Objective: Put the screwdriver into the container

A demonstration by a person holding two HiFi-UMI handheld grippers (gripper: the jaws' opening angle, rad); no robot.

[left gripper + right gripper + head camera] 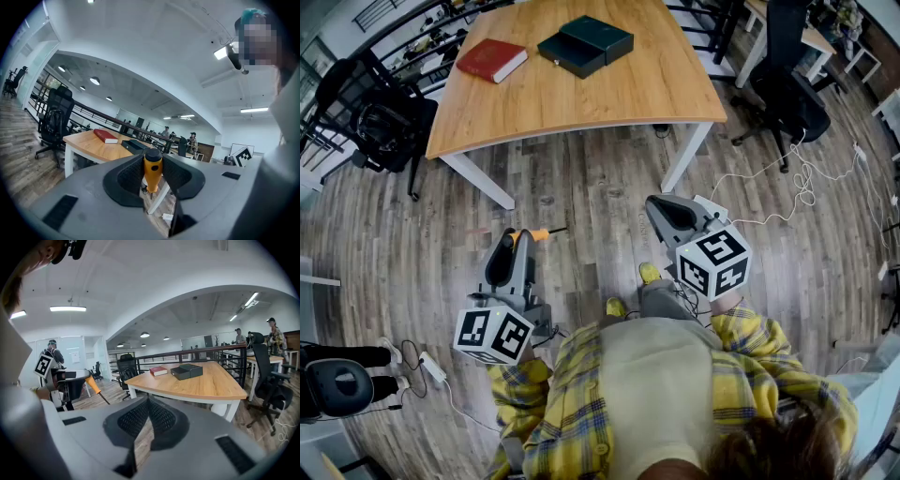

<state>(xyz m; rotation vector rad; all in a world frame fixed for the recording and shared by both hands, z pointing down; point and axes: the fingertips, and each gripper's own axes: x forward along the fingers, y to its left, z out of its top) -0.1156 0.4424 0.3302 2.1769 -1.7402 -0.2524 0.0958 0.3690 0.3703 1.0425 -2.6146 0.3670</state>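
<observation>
An orange-handled screwdriver (535, 234) is clamped by its handle in my left gripper (518, 240), the dark shaft pointing right over the wooden floor. In the left gripper view the handle (153, 169) stands between the two pads. The container, a dark green box (585, 45) in two offset parts, lies on the far side of the wooden table (581, 98), well ahead of both grippers. My right gripper (659, 206) hangs over the floor near a table leg, shut with nothing in it (148, 402). The right gripper view also shows the box (186, 371) and the screwdriver (92, 385).
A red book (491, 59) lies on the table left of the box. Black office chairs stand at the left (380, 117) and right (787, 98). White cables (797, 187) run over the floor at the right, and a power strip (431, 367) lies at the lower left.
</observation>
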